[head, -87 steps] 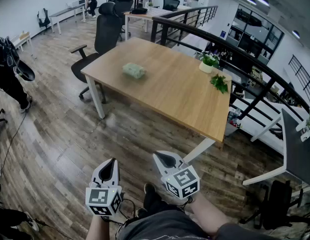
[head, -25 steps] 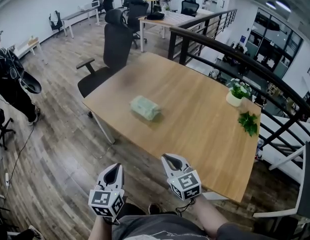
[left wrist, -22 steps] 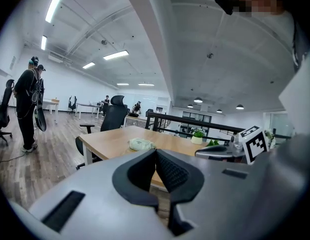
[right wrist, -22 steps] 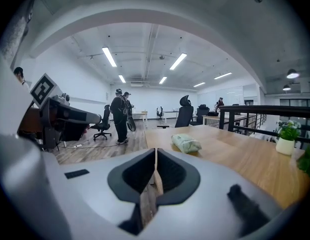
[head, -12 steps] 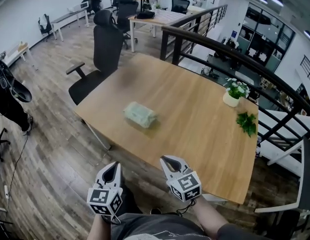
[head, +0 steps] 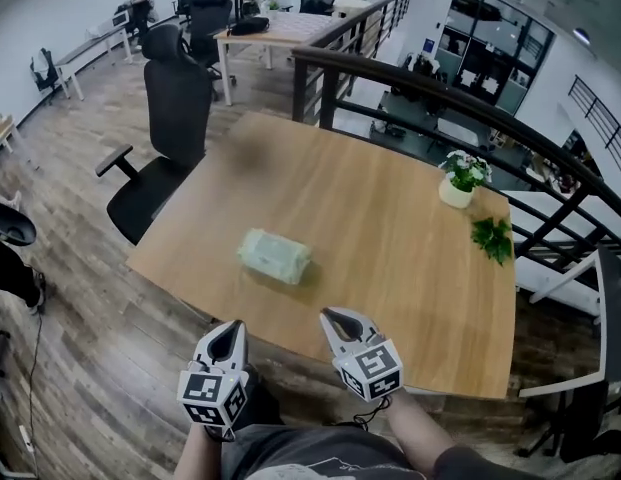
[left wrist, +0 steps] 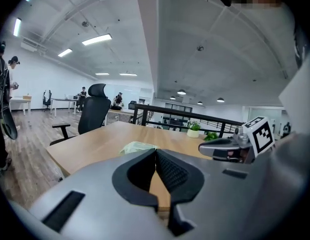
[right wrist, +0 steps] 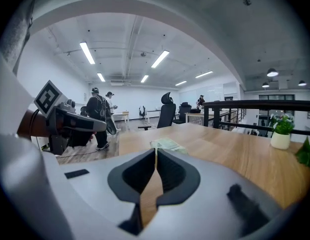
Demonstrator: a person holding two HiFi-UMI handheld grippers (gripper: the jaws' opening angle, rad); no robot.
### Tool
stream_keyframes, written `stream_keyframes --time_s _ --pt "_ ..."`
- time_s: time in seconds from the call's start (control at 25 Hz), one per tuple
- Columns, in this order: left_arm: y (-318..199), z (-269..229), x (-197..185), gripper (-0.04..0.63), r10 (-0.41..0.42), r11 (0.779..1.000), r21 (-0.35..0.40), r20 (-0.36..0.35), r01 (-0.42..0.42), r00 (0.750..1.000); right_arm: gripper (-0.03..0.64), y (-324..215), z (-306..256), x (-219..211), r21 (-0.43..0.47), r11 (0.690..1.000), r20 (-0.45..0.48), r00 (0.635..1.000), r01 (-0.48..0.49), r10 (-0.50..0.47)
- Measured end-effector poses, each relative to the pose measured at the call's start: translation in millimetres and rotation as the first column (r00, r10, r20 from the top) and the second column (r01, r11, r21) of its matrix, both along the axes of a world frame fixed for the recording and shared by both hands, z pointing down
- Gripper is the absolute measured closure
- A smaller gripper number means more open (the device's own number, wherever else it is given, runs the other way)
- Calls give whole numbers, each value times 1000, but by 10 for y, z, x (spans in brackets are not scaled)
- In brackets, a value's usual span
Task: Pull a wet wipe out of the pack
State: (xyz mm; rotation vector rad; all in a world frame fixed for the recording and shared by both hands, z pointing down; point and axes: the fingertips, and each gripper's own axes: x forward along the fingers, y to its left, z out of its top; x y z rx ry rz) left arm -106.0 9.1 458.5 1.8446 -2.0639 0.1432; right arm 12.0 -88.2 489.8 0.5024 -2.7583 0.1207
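Well short of the wet wipe pack [head: 275, 256], the left claw [head: 228, 330] and right claw [head: 328, 316] hover side by side, each with its jaws pressed together and holding nothing. The pack lies flat on the wooden counter [head: 390, 218]. Beyond the pack to the right stands a potted plant [head: 460, 180]. Left of the pack is a black office chair [head: 170, 118].

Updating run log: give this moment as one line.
left gripper: shut, empty | right gripper: shut, empty | wipe pack: on table, untouched
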Motion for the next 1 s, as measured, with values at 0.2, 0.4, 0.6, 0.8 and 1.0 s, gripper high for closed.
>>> stream_keyframes --time_s 0.2,0.4,0.6,0.8,1.0 --pt "-361 64 -354 581 91 995 -30 0 -91 996 592 -221 71 -274 -3 997 -27 997 -72 72" --pt "-709 164 -651 581 199 978 -56 -49 -202 979 592 -469 109 -525 6 986 -58 984 -166 166" --pt "-1008 275 -880 581 320 942 -107 -9 -319 947 592 -633 119 -744 17 966 -81 963 -257 258" --pt "-1288 421 -1074 581 434 892 -155 24 -425 901 591 -795 192 -990 35 945 -110 939 -325 327" --pt "-1521 540 -1155 581 526 843 -163 51 -512 849 591 -886 308 -1209 40 936 -158 923 -350 352"
